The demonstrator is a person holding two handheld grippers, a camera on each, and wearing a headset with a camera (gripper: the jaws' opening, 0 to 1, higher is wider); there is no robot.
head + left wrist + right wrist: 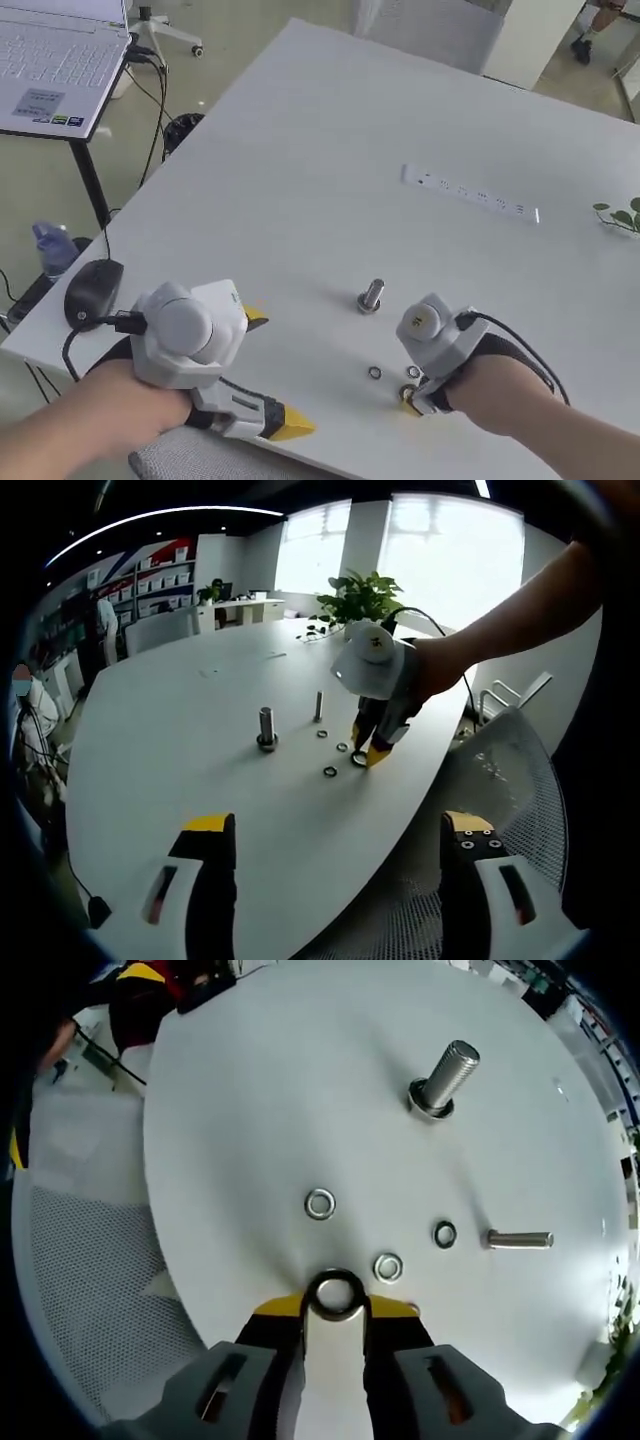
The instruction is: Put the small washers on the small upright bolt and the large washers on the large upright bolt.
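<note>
The large upright bolt (pixel 371 295) (pixel 445 1078) (pixel 266 728) stands mid-table. A thin small bolt (pixel 318 706) (pixel 520 1240) stands just beyond it. My right gripper (pixel 408 398) (pixel 336 1310) (pixel 365 755) points down at the table near its front edge, shut on a large washer (pixel 336 1295). Three smaller washers lie loose close by: one (pixel 320 1203) (pixel 375 373), a second (pixel 388 1267) (pixel 413 372) and a third (pixel 444 1233). My left gripper (pixel 275 372) (pixel 338 825) hovers open over the table's front edge, left of the washers, with nothing between its jaws.
A white power strip (pixel 470 193) lies farther back on the white table (pixel 300 150). A plant (pixel 622 215) sits at the right edge. Off the table's left side are a laptop (pixel 50 60), a mouse (pixel 92 288) and a bottle (pixel 55 248). A mesh chair (pixel 180 462) stands below the front edge.
</note>
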